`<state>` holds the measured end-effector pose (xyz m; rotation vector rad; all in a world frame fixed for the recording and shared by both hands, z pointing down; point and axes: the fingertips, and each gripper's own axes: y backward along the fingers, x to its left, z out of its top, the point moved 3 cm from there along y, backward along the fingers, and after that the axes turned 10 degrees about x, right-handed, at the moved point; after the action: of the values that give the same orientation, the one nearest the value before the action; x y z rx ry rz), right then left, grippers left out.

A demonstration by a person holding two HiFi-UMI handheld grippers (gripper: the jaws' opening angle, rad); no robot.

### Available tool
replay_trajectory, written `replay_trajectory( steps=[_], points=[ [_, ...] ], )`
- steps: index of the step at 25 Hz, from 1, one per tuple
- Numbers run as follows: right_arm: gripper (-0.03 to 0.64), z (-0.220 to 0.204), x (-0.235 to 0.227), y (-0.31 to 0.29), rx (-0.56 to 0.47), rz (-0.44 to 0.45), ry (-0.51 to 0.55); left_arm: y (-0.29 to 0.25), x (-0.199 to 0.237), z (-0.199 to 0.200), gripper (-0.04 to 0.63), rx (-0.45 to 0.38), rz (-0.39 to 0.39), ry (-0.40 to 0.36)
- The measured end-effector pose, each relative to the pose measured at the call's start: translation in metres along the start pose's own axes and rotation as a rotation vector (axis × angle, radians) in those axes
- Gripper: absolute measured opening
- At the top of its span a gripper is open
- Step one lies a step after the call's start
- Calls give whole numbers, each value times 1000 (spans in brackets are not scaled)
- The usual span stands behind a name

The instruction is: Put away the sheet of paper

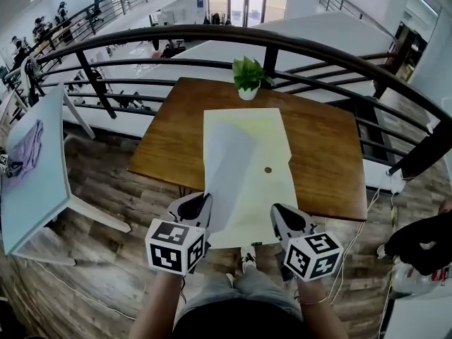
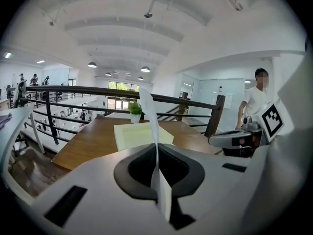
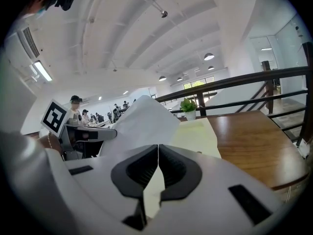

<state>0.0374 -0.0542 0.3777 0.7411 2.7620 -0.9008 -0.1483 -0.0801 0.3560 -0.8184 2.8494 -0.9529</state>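
The sheet of paper [image 1: 251, 182] lies lengthwise on the wooden table [image 1: 325, 154], and its near end hangs past the table's near edge. At that near edge, both grippers grip the paper's near corners. The left gripper [image 1: 200, 205] has its jaws pressed together on the near left corner; in the left gripper view the paper stands on edge between the pads and rises upright. That left side of the sheet is lifted off the table and curls over toward the middle as a pale fold. The right gripper [image 1: 284, 217] is clamped on the near right corner, with the paper passing through the thin seam between its jaws, and the right side of the sheet stays flat on the table. Toward the table's middle a small brown round spot [image 1: 268, 169] shows on the paper, with a small notch in the sheet's right edge just beside it. At the table's far edge stands a small potted plant [image 1: 248, 76], just past the paper's far end. Beyond the table runs a dark curved railing [image 1: 212, 34].
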Motion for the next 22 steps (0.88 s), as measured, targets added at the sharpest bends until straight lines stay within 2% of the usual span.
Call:
replay_trajectory(
  steps=[13,17,22],
  points=[
    [28,32,-57,-31,17,6,-15,-57,25,62,21,1,117,-154],
    [28,33,-71,-39,40,14,-15,-75,26,75,21,-4,133,-249],
    [28,36,-85,-46,55,20,-20,-92,15,78,21,38,160,-425]
  ],
)
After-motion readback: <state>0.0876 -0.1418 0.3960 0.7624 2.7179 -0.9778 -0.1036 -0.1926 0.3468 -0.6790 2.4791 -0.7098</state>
